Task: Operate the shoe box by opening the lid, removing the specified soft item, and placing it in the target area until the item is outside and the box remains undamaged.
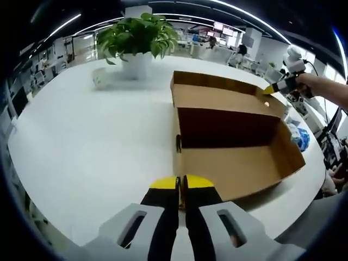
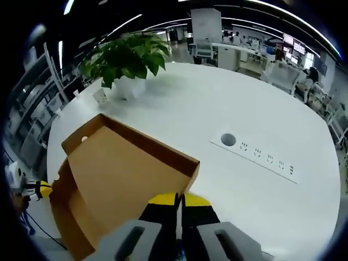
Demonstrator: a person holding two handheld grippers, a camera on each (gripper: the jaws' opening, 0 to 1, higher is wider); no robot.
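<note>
Lid (image 1: 228, 99) standing open; I am pinching box (image 1: 239, 168) edges with both pressed-together fingers (image 1: 182, 182) (image 2: 179, 199); cardboard risking tearing if pulled apart.

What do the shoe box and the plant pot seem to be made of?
The shoe box looks like plain brown cardboard with a matte finish: thin folded walls, raw edges and no shine. The plant pot is white and smooth; it could be glazed ceramic or plastic, as the pictures leave this open.
</note>
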